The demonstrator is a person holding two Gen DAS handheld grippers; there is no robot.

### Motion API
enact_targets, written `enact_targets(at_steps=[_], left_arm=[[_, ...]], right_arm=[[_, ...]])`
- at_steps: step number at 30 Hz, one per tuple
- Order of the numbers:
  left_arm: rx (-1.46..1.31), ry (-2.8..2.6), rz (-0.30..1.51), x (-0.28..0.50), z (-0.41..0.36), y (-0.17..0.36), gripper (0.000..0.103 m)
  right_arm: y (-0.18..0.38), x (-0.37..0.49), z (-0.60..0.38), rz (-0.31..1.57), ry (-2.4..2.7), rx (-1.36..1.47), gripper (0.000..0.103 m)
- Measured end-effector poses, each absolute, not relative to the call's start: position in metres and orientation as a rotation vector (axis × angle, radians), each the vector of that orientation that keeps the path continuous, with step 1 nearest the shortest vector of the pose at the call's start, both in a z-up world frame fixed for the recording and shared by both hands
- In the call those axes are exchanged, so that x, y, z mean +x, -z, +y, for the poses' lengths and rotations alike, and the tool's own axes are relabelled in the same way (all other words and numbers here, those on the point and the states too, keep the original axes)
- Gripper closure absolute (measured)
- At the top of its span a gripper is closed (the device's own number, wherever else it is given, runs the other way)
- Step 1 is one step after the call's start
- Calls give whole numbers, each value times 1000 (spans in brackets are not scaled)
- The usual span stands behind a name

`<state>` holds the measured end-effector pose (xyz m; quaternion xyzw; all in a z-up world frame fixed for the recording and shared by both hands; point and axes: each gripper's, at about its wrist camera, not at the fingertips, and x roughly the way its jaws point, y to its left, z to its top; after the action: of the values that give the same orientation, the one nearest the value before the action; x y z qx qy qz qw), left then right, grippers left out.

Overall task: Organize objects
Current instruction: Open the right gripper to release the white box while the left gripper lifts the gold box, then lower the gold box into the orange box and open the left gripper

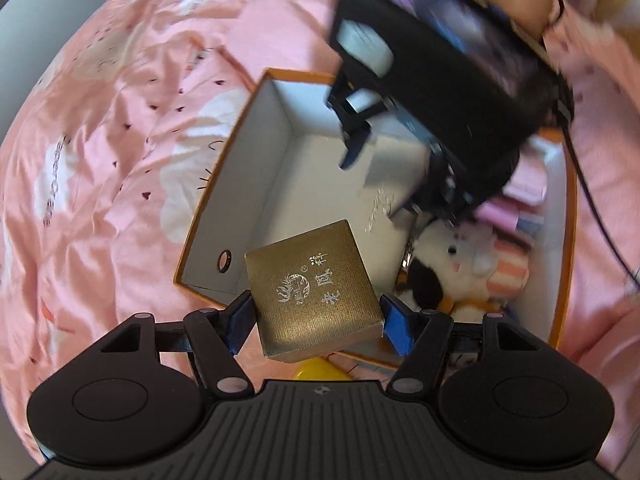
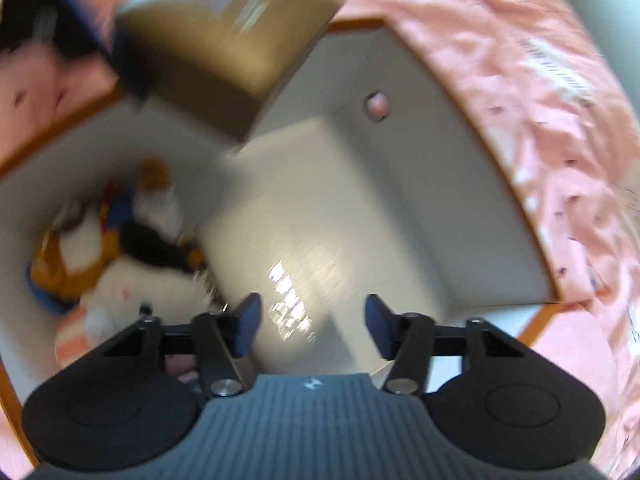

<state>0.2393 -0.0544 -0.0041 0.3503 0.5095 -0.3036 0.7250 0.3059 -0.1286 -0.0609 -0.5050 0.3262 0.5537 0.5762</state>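
At the lower centre of the left wrist view, the gold box [image 1: 316, 290] is clamped across its flat sides by the left gripper [image 1: 316, 320] above the orange-rimmed box [image 1: 208, 216] (rigid, probably light, slick foil), while the right gripper [image 2: 312, 326] is held apart, empty.

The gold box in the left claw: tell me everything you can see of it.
The gold box is a small, squarish carton with a brushed metallic bronze-gold finish, its lid printed with a silver crest and Chinese characters. It is closed and tilted, gripped on two opposite sides by the blue pads of the left claw, above the near edge of the open orange storage box. Nothing else touches it.
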Motion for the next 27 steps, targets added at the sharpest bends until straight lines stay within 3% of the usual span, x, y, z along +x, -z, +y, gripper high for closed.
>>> enact_targets(at_steps=[4,10,27], left_arm=[[938,684,1175,236,-67,17,26],[1003,702,1189,234,-76,30,27],[993,795,1323,258,-77,72,29]], right_arm=[[46,312,-128,729,-1247,-1001,70],[36,315,-132,775,-1215,-767,71],[60,318,-123,961,-1307,-579,77]])
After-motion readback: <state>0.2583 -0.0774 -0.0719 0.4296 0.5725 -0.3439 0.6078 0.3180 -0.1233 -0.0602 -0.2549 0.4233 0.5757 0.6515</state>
